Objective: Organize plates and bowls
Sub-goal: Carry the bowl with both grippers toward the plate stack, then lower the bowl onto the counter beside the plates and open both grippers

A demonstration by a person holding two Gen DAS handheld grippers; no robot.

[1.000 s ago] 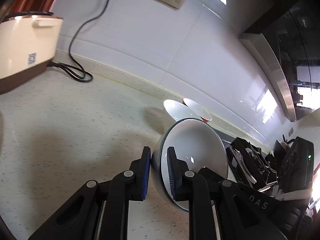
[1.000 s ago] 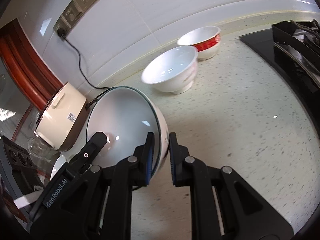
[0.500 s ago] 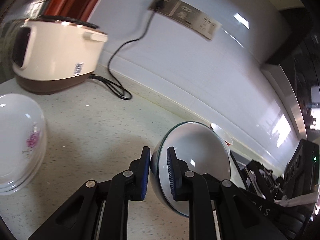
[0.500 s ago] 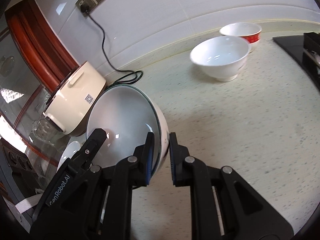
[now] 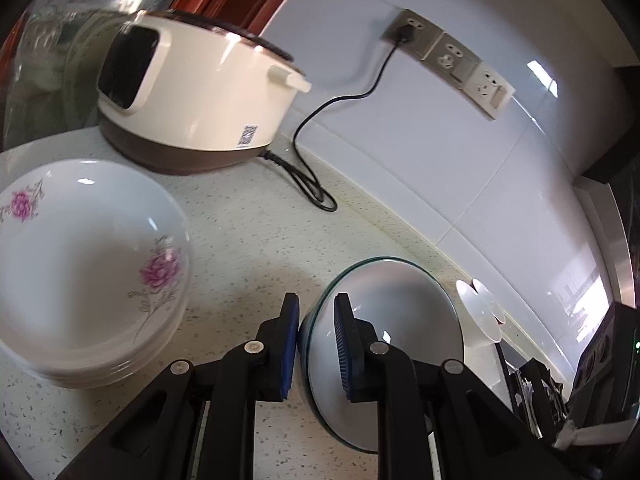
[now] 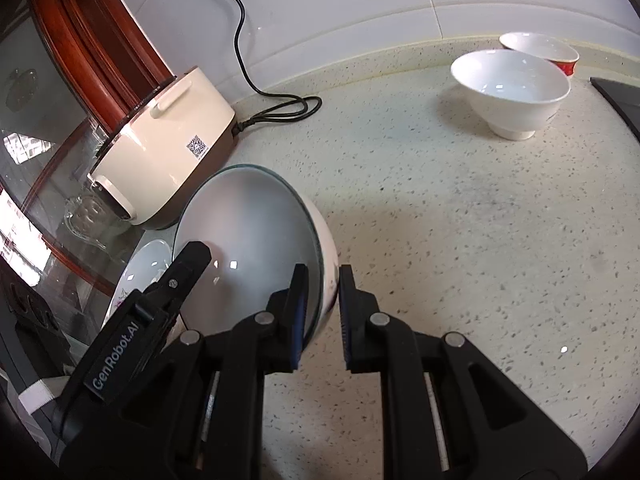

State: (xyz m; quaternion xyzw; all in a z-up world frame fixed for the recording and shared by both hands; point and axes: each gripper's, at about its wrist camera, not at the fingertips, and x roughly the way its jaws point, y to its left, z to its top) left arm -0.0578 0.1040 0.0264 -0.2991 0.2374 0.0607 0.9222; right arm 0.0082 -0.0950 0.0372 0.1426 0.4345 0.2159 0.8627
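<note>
Left wrist view: both grippers (image 5: 316,344) (image 6: 322,314) pinch the big bowl (image 5: 396,316) near stacked plates (image 5: 80,264), while two bowls (image 6: 510,88) wait unsorted.

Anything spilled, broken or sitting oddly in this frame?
Nothing spilled or broken. Only the green-rimmed bowl sits oddly: both grippers pinch its rim, tipping it on edge above the counter.

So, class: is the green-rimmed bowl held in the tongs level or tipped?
Tipped. The green-rimmed bowl stands nearly on edge above the counter, its opening facing sideways, with the left tongs and right tongs pinching opposite rims.
</note>
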